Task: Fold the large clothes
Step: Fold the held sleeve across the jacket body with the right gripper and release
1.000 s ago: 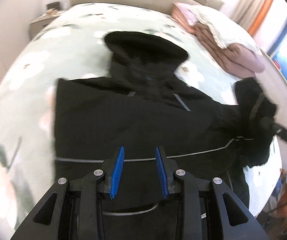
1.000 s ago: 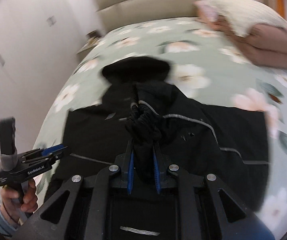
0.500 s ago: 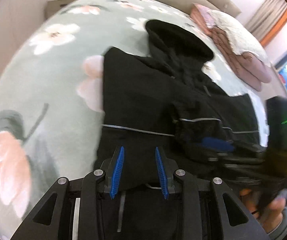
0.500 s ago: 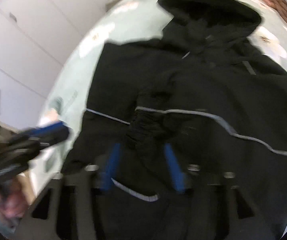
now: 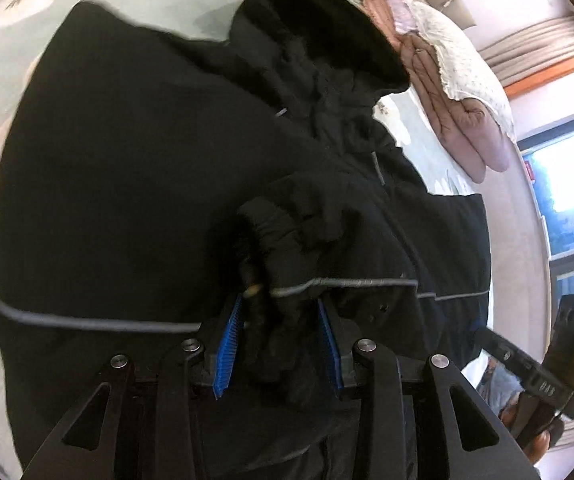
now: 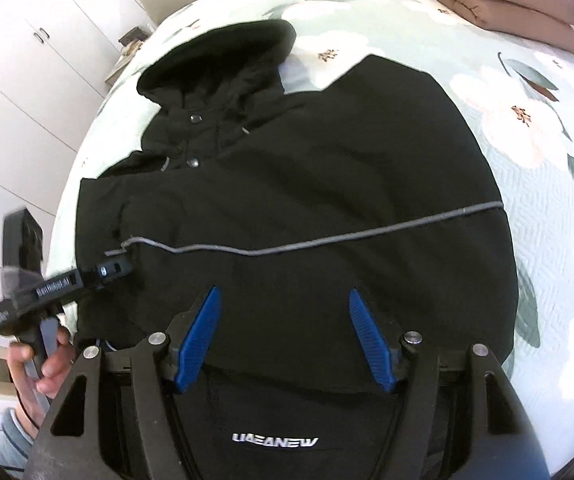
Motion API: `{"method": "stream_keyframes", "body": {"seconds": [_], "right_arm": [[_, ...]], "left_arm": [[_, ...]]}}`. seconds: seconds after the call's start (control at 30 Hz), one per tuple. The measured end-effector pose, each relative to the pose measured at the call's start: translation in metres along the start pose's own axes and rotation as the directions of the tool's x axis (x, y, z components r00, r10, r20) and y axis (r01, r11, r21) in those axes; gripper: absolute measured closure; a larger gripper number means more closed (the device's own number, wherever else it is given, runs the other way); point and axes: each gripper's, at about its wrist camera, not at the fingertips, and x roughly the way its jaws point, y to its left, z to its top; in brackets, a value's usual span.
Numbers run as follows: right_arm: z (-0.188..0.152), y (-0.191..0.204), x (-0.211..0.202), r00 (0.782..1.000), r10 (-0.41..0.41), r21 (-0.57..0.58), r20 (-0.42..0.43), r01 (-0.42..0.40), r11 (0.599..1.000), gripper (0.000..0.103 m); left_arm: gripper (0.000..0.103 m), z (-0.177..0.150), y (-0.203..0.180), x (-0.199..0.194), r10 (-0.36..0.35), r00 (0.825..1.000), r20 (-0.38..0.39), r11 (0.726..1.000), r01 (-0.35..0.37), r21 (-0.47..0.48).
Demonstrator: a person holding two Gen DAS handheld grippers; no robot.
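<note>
Floral bedspread (image 6: 527, 128): apparently one jacket (image 6: 307, 184).

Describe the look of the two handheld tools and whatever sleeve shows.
Both tools are black, with angular frames, triangular cut-outs and silver pivot bolts. The left tool and right tool each carry two ribbed blue pads. Seen side on from the right wrist camera, the left tool has white lettering along its body and a grey trigger. The person's left hand shows a grey-blue sleeve cuff.
</note>
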Motion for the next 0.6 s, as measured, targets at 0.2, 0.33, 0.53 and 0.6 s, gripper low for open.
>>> {"method": "stream_keyframes", "body": {"seconds": [0.2,0.33,0.53,0.6], "right_arm": [[0.008,0.000,-0.012,0.995,-0.081,-0.078,0.054,0.085,0.993,0.033],[0.018,0.007,-0.020,0.990,-0.107,-0.125,0.095,0.119,0.985,0.033],[0.025,0.002,0.049,0.974,-0.224,-0.146,-0.001,0.222,0.964,0.032],[0.022,0.002,0.077,0.961,-0.275,-0.172,-0.030,0.267,0.948,0.029]], "left_arm": [[0.086,0.004,-0.024,-0.041,0.065,0.990,0.129,0.992,-0.078,0.099],[0.086,0.007,-0.006,-0.108,0.128,0.959,0.253,0.987,-0.148,0.062],[0.080,-0.001,0.055,-0.076,0.254,0.963,0.084,0.967,-0.255,-0.005],[0.078,-0.007,0.060,-0.057,0.275,0.960,0.044,0.961,-0.275,0.001]]}}
